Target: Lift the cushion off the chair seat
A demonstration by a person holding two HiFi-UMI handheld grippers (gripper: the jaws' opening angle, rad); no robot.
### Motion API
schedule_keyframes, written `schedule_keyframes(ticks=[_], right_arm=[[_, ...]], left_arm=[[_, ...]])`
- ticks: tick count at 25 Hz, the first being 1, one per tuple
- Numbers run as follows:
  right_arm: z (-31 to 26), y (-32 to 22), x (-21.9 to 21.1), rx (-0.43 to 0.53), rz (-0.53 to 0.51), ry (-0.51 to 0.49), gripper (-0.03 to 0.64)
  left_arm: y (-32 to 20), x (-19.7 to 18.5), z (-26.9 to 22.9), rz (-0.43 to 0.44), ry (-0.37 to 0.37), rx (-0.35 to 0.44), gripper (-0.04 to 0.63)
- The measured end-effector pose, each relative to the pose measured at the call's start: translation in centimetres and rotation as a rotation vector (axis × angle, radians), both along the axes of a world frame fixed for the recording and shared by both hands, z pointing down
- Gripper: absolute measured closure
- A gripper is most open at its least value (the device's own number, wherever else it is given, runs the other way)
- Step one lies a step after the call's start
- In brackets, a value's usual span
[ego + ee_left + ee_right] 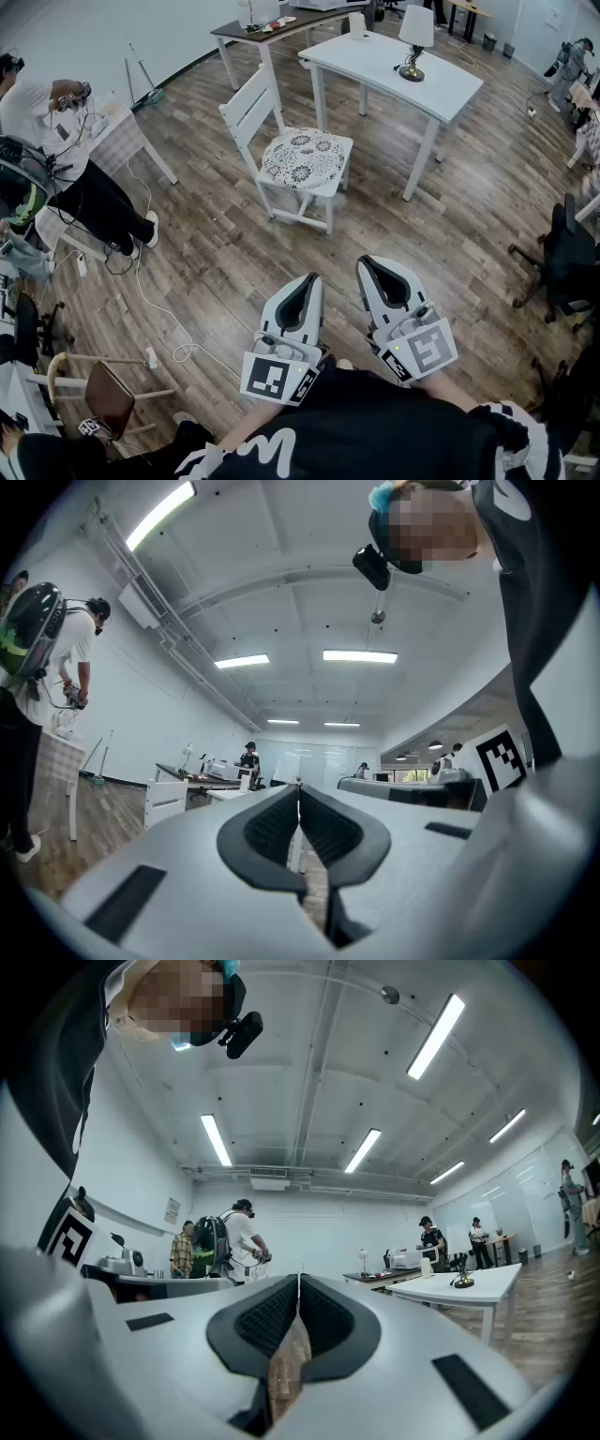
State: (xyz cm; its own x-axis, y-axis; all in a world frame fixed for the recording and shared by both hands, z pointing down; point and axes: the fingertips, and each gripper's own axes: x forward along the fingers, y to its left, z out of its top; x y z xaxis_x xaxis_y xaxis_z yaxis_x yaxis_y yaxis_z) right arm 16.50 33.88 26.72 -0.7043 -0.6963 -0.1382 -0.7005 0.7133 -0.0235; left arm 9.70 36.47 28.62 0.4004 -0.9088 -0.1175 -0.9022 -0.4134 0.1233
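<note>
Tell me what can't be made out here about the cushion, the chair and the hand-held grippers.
- The cushion: head view only; its underside and any ties are hidden against the chair seat.
- The cushion in the gripper views: blocked by the bodies of the left hand-held gripper and right hand-held gripper.
- Things on the dark desk: head view, too small, cut by the top edge.

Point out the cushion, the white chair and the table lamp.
cushion (302, 157), head view, middle of its patterned top.
white chair (251, 103), head view, on the slatted backrest.
table lamp (416, 26), head view, on the white shade.
</note>
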Motion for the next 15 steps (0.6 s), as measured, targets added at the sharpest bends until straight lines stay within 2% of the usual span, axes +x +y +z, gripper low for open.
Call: schedule_keyframes(ticks=[15], right_arm=[[0.21,0.53,-0.14,0.002,-0.005,0.009,0.592]], left_arm=[[0.67,-0.33,0.0,-0.019,0.0,0.009,0.589]])
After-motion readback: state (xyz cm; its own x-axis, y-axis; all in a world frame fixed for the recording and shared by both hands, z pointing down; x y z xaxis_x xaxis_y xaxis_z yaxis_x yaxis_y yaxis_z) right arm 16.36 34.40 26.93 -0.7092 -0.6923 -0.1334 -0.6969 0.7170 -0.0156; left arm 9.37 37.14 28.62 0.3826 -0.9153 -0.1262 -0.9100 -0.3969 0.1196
